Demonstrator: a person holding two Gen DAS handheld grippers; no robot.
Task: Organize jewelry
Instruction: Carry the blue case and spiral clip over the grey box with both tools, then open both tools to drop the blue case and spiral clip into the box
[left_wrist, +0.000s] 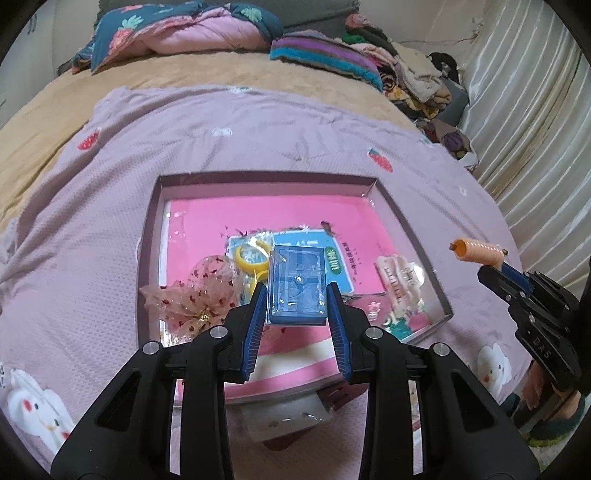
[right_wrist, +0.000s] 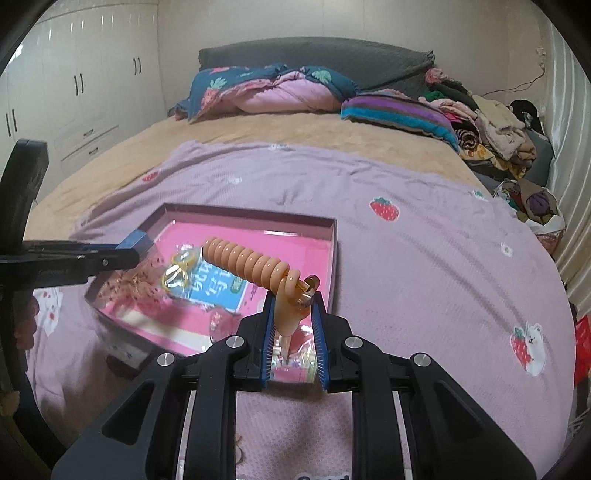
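Observation:
My left gripper (left_wrist: 297, 291) is shut on a blue clear plastic box (left_wrist: 297, 284) and holds it over the shallow box tray (left_wrist: 258, 177) with a pink floor. In the tray lie a pink sheer flower bow (left_wrist: 192, 299), yellow rings (left_wrist: 251, 256), a pale pink claw clip (left_wrist: 397, 280) and a blue card (left_wrist: 340, 266). My right gripper (right_wrist: 293, 299) is shut on an orange spiral hair tie (right_wrist: 255, 266) above the tray's near right corner (right_wrist: 334, 258). It shows at the right of the left wrist view (left_wrist: 476, 253).
The tray rests on a lilac strawberry-print blanket (left_wrist: 258, 133) over a tan bed. Folded quilts (left_wrist: 177, 33) and a clothes pile (left_wrist: 413, 81) lie at the head. A curtain (left_wrist: 535, 122) hangs at right. White wardrobes (right_wrist: 74, 96) stand at left.

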